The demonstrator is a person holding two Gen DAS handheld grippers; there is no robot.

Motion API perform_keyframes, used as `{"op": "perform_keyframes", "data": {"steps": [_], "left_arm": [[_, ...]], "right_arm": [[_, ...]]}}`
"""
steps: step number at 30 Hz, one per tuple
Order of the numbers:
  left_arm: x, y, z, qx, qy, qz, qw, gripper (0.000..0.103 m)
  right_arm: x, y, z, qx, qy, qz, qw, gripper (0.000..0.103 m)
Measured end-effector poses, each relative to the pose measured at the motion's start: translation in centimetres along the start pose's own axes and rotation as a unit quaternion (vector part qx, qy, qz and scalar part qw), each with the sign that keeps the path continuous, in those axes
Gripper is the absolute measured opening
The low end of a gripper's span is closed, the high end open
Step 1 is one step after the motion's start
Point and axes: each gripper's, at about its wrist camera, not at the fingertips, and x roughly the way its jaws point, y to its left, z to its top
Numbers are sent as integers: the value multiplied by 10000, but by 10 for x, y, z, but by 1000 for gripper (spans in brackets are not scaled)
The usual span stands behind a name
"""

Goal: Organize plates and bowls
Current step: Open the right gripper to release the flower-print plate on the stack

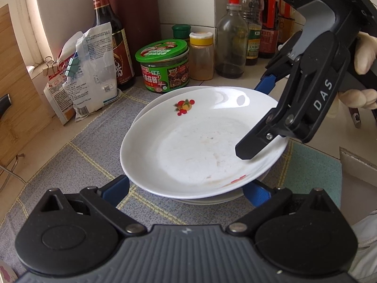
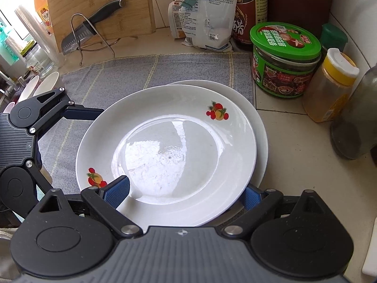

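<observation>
Grey checked cloth (image 2: 146,70) spread over pale counter (image 2: 294,146). At its far edge: green-lidded jar (image 1: 162,67), yellow-capped spice jar (image 1: 201,56) just beside, green-capped jar (image 1: 181,31) behind. Clear red-capped bottle (image 1: 232,42) near, nearly empty, dark dregs at bottom. More bottles (image 1: 261,21) clustered in corner. Dark vinegar bottle (image 1: 110,30) upright behind clipped bags (image 1: 87,70), binder clips (image 1: 53,64) on tops. Maroon knife block (image 1: 134,18) against tiled wall. Bamboo board (image 2: 99,7) leaning upright, knife (image 2: 92,27) resting on wire rack (image 2: 94,40) before it. Teal cloth (image 1: 313,167) alongside grey one.
</observation>
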Motion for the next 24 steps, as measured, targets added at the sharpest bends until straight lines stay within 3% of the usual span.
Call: {"op": "perform_keyframes", "data": {"steps": [24], "left_arm": [[0, 0, 0, 22, -112, -18, 9999, 102]], "right_arm": [[-5, 9, 3, 10, 19, -278, 9996, 100]]}}
